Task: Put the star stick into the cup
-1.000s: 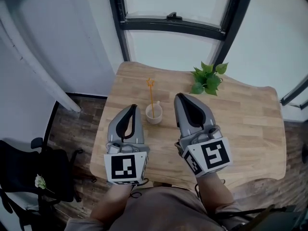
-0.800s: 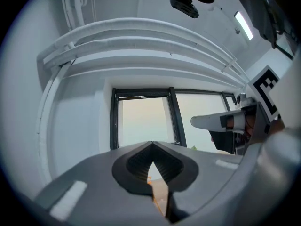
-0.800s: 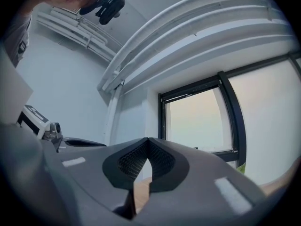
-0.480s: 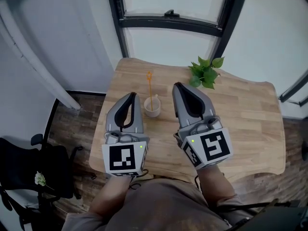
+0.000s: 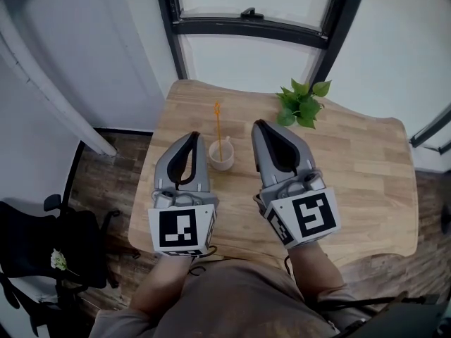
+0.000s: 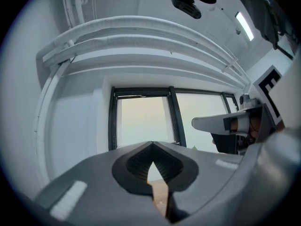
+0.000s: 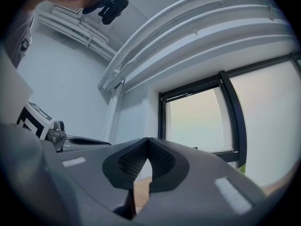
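The small beige cup (image 5: 221, 155) stands on the wooden table (image 5: 352, 167), between my two grippers. The orange star stick (image 5: 218, 127) stands in it, leaning up and away toward the far edge, star end on top. My left gripper (image 5: 194, 135) is just left of the cup, shut, nothing in its jaws. My right gripper (image 5: 258, 125) is just right of the cup, also shut and empty. Both gripper views (image 6: 151, 145) (image 7: 147, 140) point upward at the window and wall; neither shows the cup or stick.
A small green plant (image 5: 301, 104) sits at the table's far edge, right of the cup. A black-framed window (image 5: 250, 27) rises behind the table. A dark chair (image 5: 49, 245) stands on the floor at lower left.
The view has shifted slightly; both grippers stay shut beside the cup. The stick stays in the cup.
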`<state>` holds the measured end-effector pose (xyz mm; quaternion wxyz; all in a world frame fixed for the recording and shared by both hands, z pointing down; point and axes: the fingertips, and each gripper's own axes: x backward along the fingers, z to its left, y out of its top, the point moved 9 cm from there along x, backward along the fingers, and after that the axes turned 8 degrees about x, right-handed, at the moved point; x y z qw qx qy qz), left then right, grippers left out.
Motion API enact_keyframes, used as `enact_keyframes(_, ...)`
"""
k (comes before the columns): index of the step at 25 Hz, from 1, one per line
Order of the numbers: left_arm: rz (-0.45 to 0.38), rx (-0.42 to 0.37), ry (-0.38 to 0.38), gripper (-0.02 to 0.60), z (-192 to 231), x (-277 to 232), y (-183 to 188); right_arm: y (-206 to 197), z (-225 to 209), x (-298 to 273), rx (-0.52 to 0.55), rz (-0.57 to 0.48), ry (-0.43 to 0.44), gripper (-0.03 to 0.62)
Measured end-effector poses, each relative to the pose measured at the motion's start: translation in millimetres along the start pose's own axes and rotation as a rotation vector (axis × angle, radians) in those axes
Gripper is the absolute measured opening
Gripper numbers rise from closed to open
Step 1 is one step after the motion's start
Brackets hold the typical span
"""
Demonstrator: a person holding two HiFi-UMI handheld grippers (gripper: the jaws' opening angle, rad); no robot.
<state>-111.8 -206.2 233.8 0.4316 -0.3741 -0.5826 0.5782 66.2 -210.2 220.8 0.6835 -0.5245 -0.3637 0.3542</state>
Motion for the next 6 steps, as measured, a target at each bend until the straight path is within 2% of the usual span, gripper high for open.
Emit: enact_keyframes(6, 0.014, -0.001, -0.001, 0.000, -2, -15, -8, -10, -12, -7, -0.013, 0.005, -0.005, 0.023)
